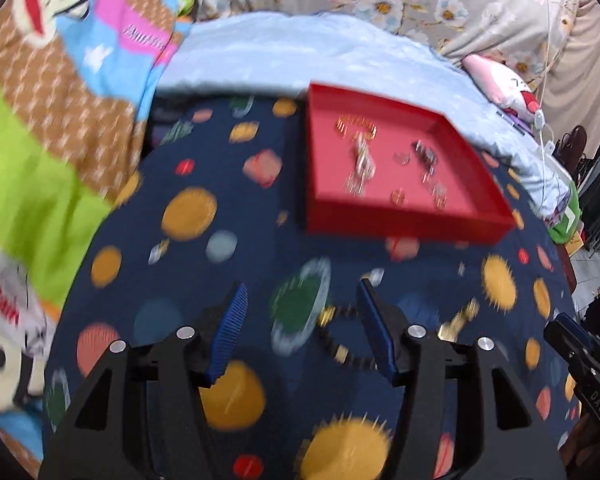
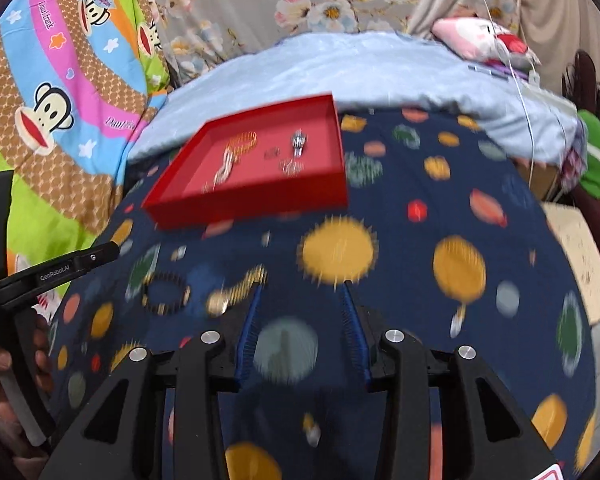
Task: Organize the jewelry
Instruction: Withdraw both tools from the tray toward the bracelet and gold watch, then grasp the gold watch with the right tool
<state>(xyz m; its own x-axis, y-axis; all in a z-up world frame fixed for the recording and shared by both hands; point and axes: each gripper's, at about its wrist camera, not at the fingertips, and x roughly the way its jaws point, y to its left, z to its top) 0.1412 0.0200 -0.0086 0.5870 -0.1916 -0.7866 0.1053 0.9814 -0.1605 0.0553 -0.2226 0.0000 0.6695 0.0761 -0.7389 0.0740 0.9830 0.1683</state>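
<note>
matt red tray (image 1: 404,226), cloth sheet (image 1: 220,264), ribbed fingers (image 1: 232,328)

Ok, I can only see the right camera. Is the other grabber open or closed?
Observer: Open. The left gripper has its fingers spread wide.
Operator: Is anything between them?
Observer: Yes, the black bead bracelet lies on the blanket between them, not gripped.
Operator: And the gold thing next to it?
Observer: The gold piece lies just outside that gripper's right-hand finger, also on the blanket.
</note>
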